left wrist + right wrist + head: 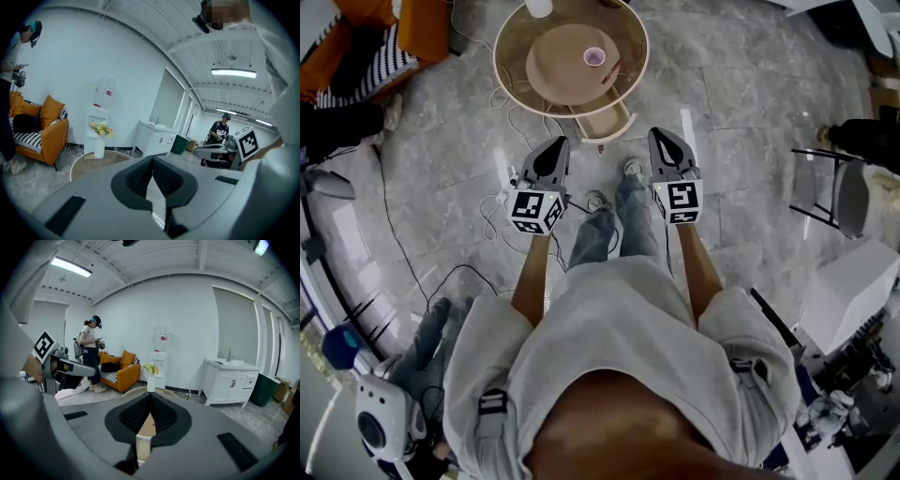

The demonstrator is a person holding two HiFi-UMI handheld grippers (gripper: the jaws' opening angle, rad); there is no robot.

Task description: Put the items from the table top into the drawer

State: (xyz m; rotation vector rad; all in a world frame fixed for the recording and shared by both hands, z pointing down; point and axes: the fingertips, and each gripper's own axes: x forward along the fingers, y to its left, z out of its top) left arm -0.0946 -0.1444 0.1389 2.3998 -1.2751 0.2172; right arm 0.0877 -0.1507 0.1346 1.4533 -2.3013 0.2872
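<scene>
A round glass-topped table point(508, 82) stands ahead on the marble floor. On it are a small white cup with a pink inside point(594, 57) and a thin stick-like item point(610, 74). A white vase point(539, 7) sits at its far rim. A pale drawer point(607, 123) stands pulled out under the near edge. My left gripper point(557, 146) and right gripper point(661, 137) hover side by side short of the table, both shut and holding nothing. The left gripper point(152, 158) faces the table rim point(89, 159) and the vase of flowers point(99, 139). The right gripper point(151, 394) points at the same vase point(151, 378).
Cables point(502, 195) trail over the floor left of the drawer. An orange sofa point(427, 28) stands far left, a chair point(837, 192) at right. A white cabinet point(229, 379), a water dispenser point(161, 356) and a standing person point(90, 357) are beyond the table.
</scene>
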